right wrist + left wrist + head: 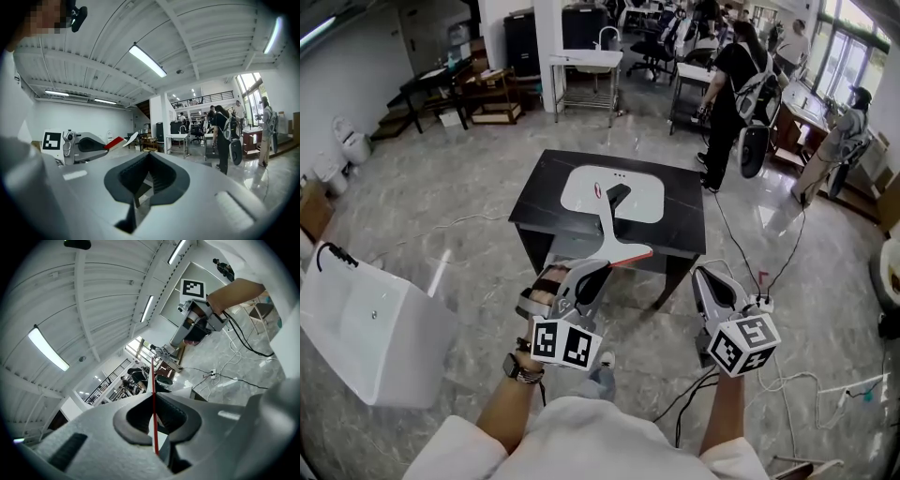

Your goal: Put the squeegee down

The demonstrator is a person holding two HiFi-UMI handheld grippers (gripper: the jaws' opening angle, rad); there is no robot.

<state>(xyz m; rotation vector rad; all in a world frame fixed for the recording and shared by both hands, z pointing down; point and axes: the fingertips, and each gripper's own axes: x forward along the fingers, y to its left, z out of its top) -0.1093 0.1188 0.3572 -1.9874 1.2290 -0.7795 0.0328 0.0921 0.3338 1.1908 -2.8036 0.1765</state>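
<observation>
Left gripper [592, 272] clenched on the squeegee [612, 239]; we note its long axis runs straight ahead of the jaws, toward the dark table [539, 202] beyond; right gripper [705, 279] closed, empty

Left gripper [602, 270], right gripper [704, 276]: jaws closed

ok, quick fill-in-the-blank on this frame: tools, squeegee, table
1. The left tool is shut on the ___.
2. The right tool holds ___.
3. The blade edge pinched in the left tool is ___ in colour.
4. The black table carries a ___ basin in its top.
Missing words: squeegee; nothing; red; white.
</observation>
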